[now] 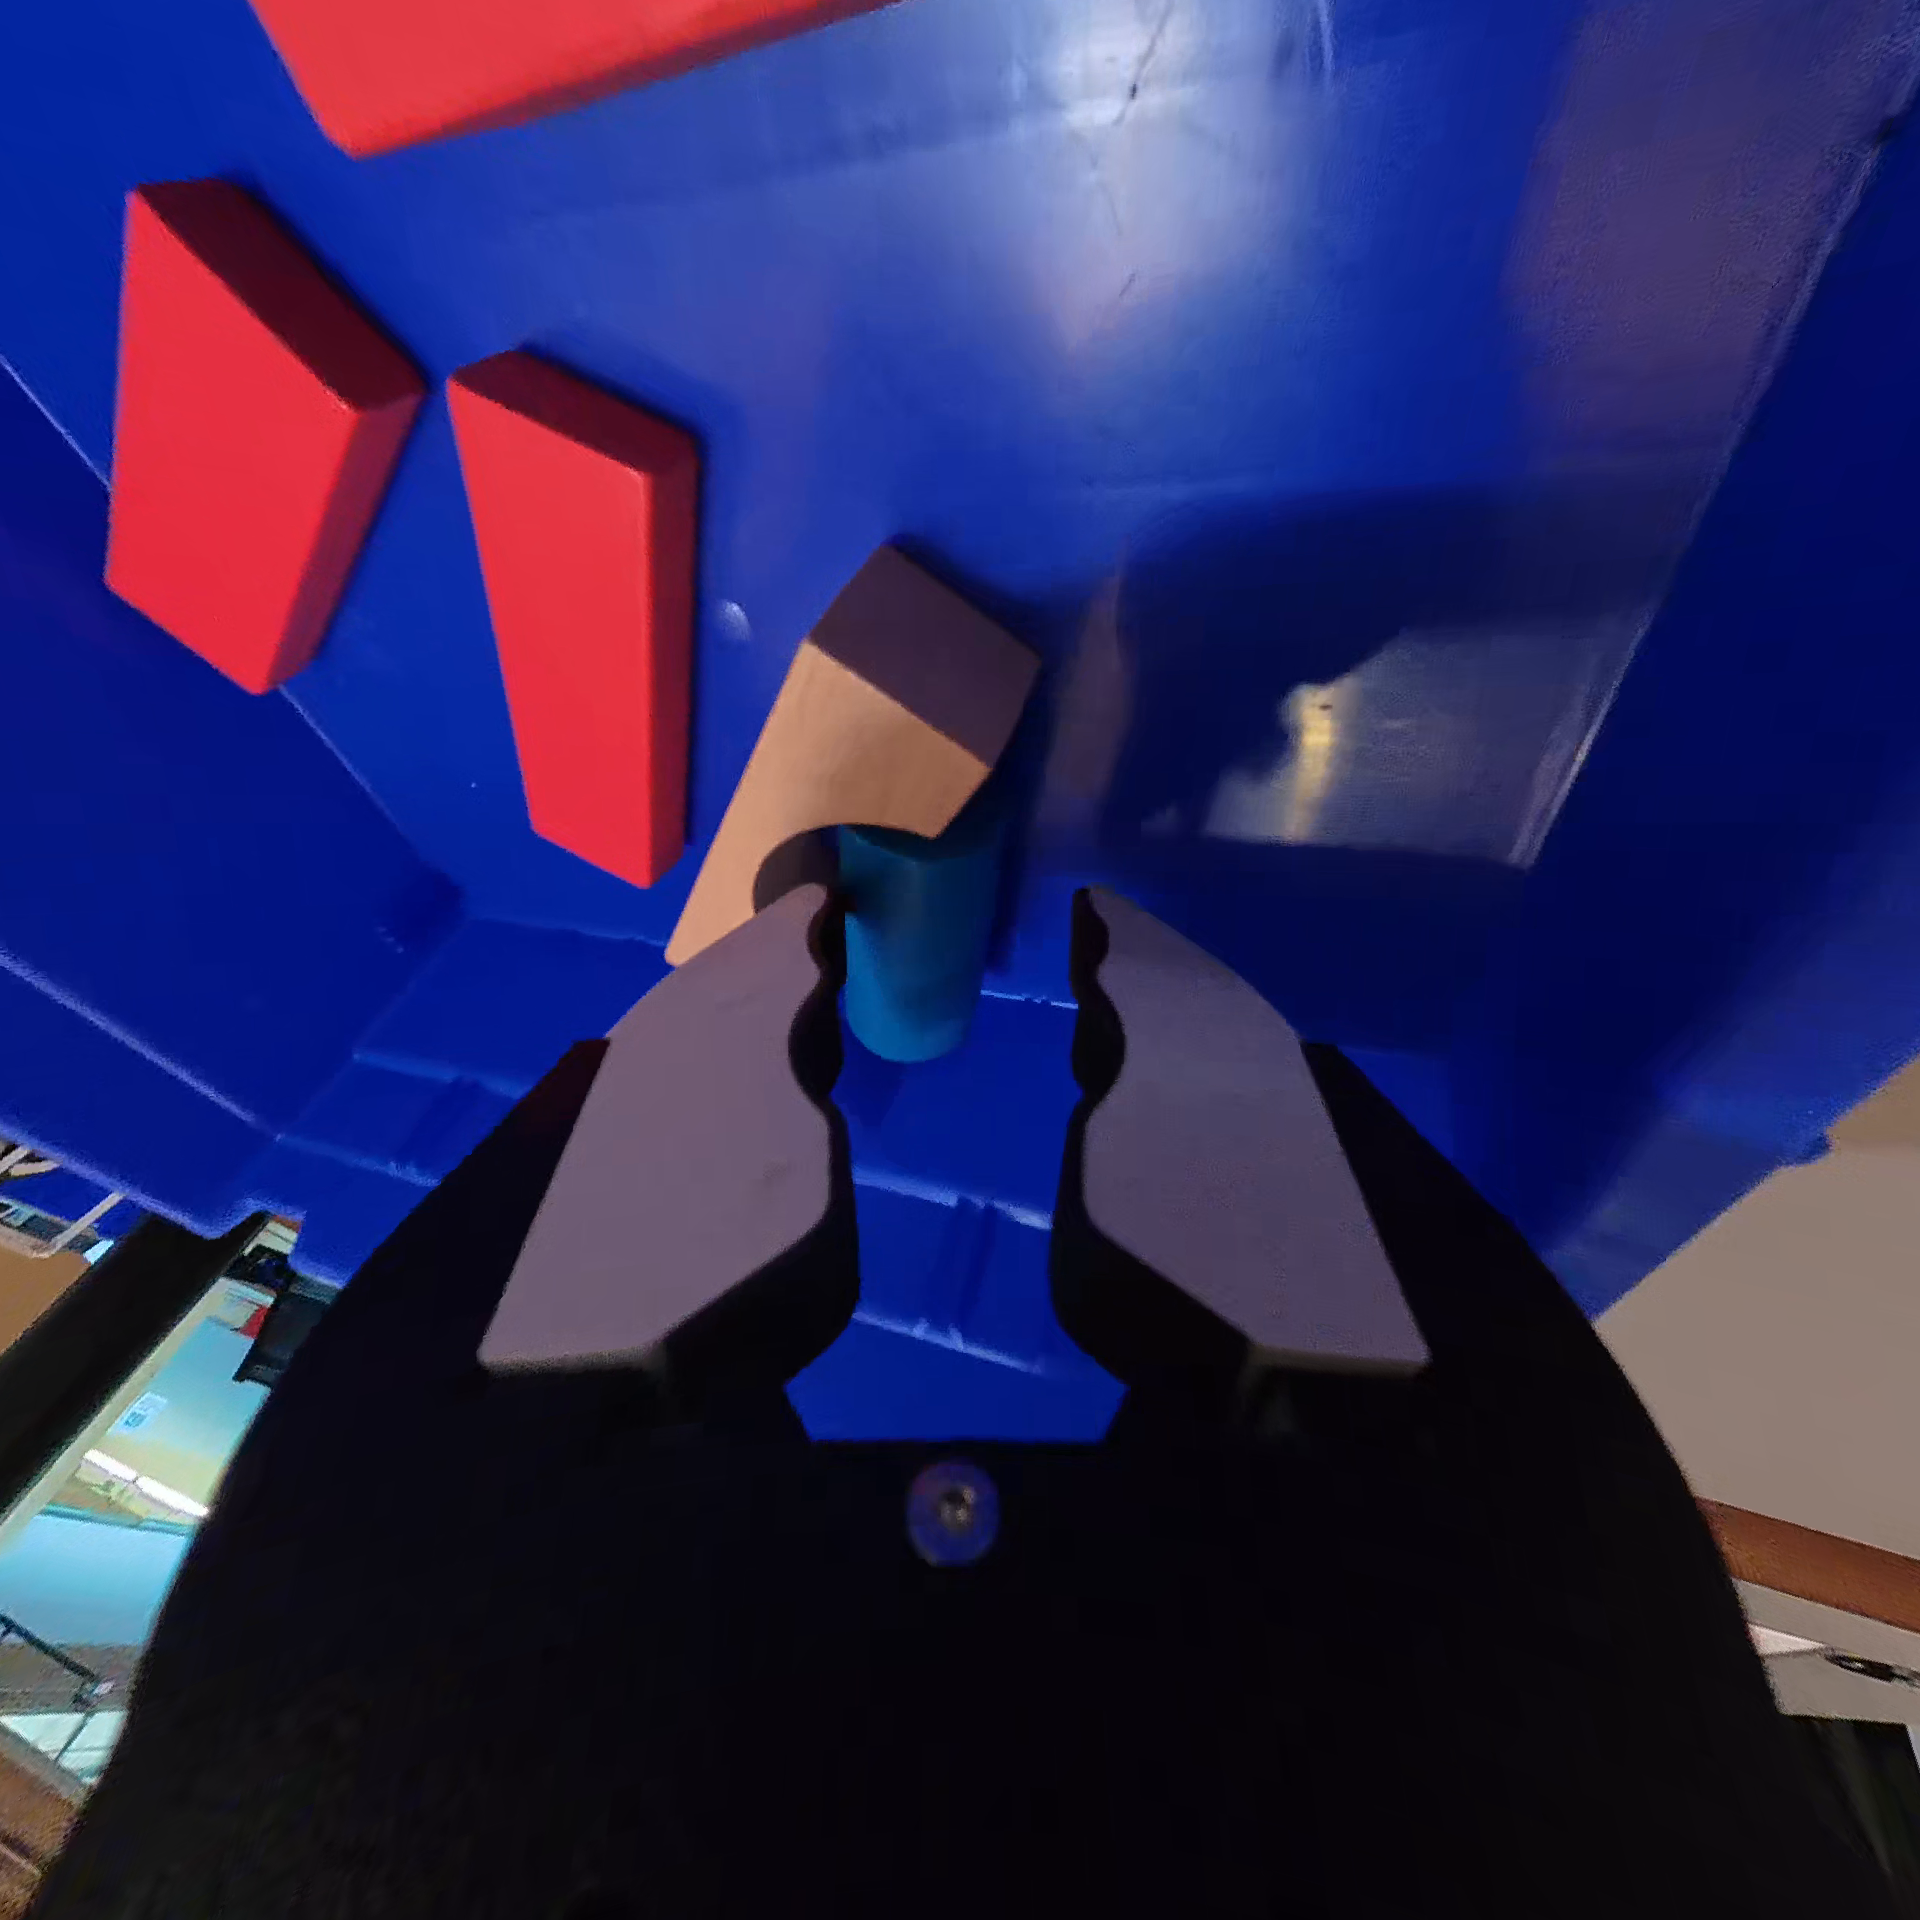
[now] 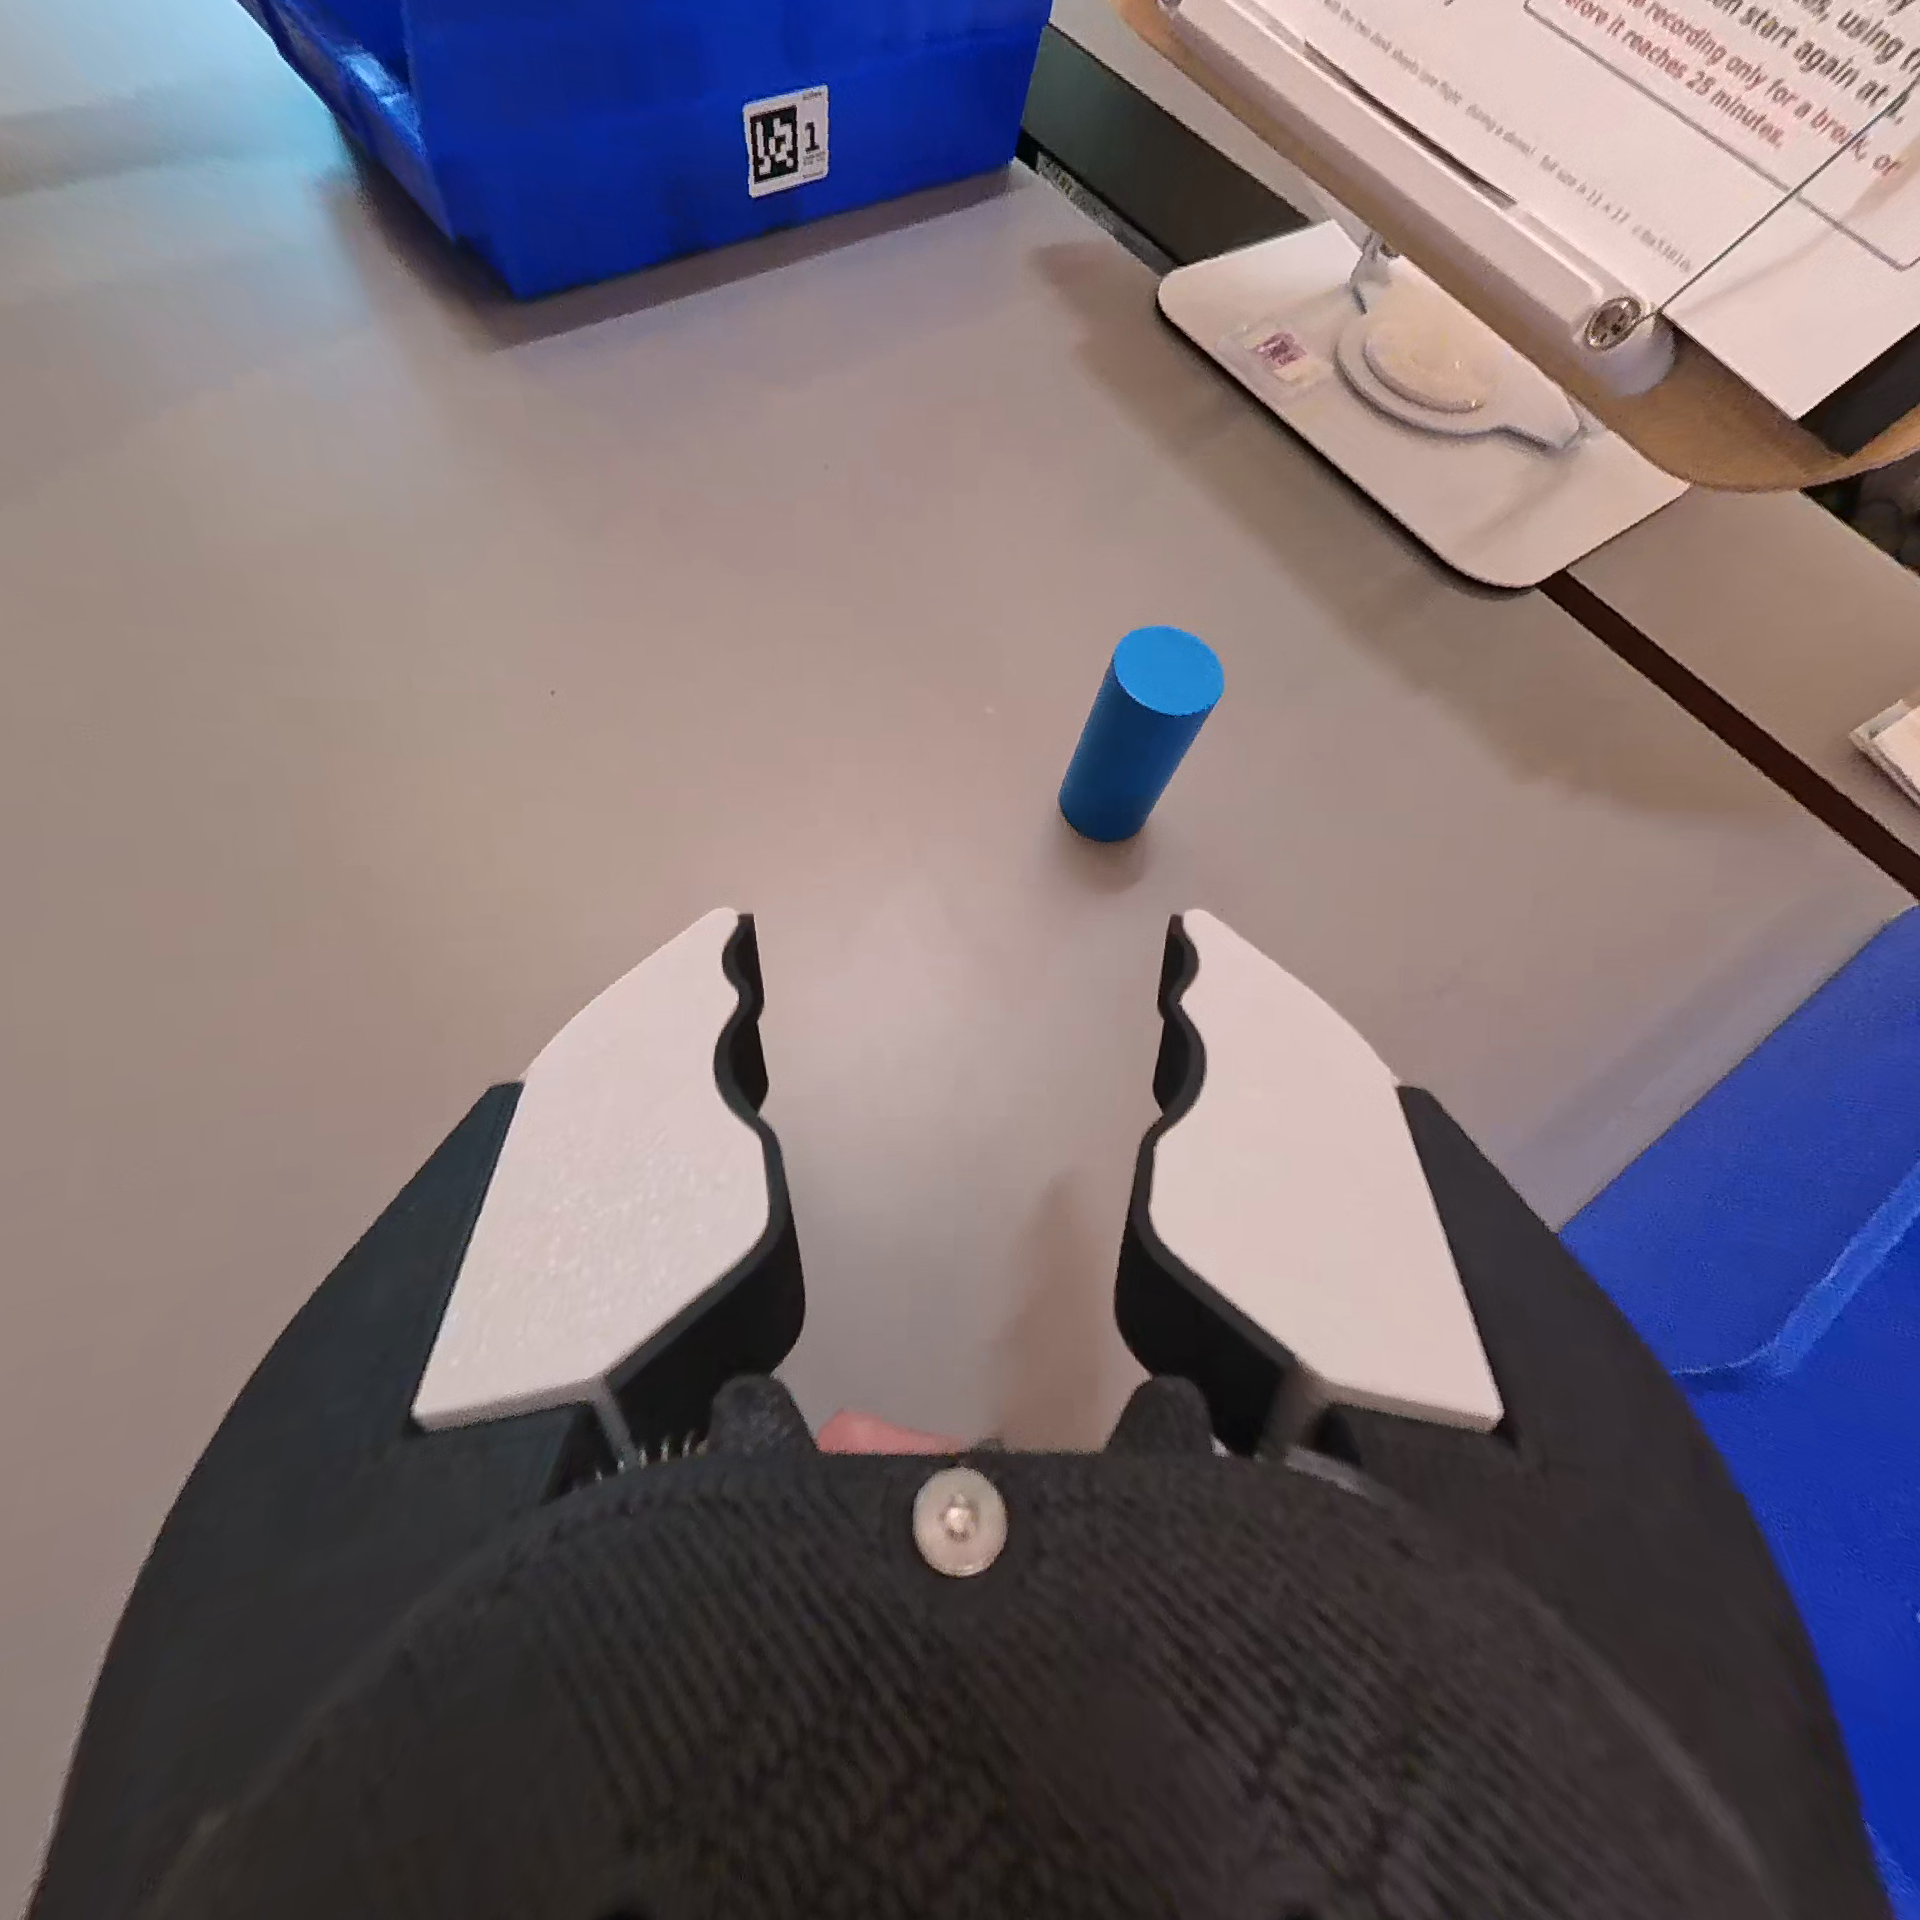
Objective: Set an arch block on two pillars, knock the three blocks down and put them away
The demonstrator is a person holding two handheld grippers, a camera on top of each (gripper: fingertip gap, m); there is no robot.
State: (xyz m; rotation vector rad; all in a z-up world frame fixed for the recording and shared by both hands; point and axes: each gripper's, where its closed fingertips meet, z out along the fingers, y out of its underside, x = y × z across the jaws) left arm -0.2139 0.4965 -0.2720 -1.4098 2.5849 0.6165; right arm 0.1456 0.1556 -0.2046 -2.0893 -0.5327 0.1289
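Observation:
In the left wrist view my left gripper [image 1: 951,909] is open inside a blue bin [image 1: 1195,416]. A blue cylinder [image 1: 914,935] sits between its fingertips, close to the left finger, leaning against a tan wooden block [image 1: 862,748]. Three red blocks lie on the bin floor: two side by side [image 1: 239,436] [image 1: 582,623] and a larger one at the top edge [image 1: 499,62]. In the right wrist view my right gripper [image 2: 961,930] is open and empty above a grey table [image 2: 416,623]. A second blue cylinder [image 2: 1138,732] stands upright just beyond its fingertips, slightly to the right.
A blue bin [image 2: 675,135] with a black-and-white marker sticker stands at the back of the table. A white stand base [image 2: 1403,416] holding a printed sheet [image 2: 1662,156] is at the right. A blue lid or bin edge [image 2: 1787,1195] lies at the right edge. About 50 centimetres separates my left fingertips from my right.

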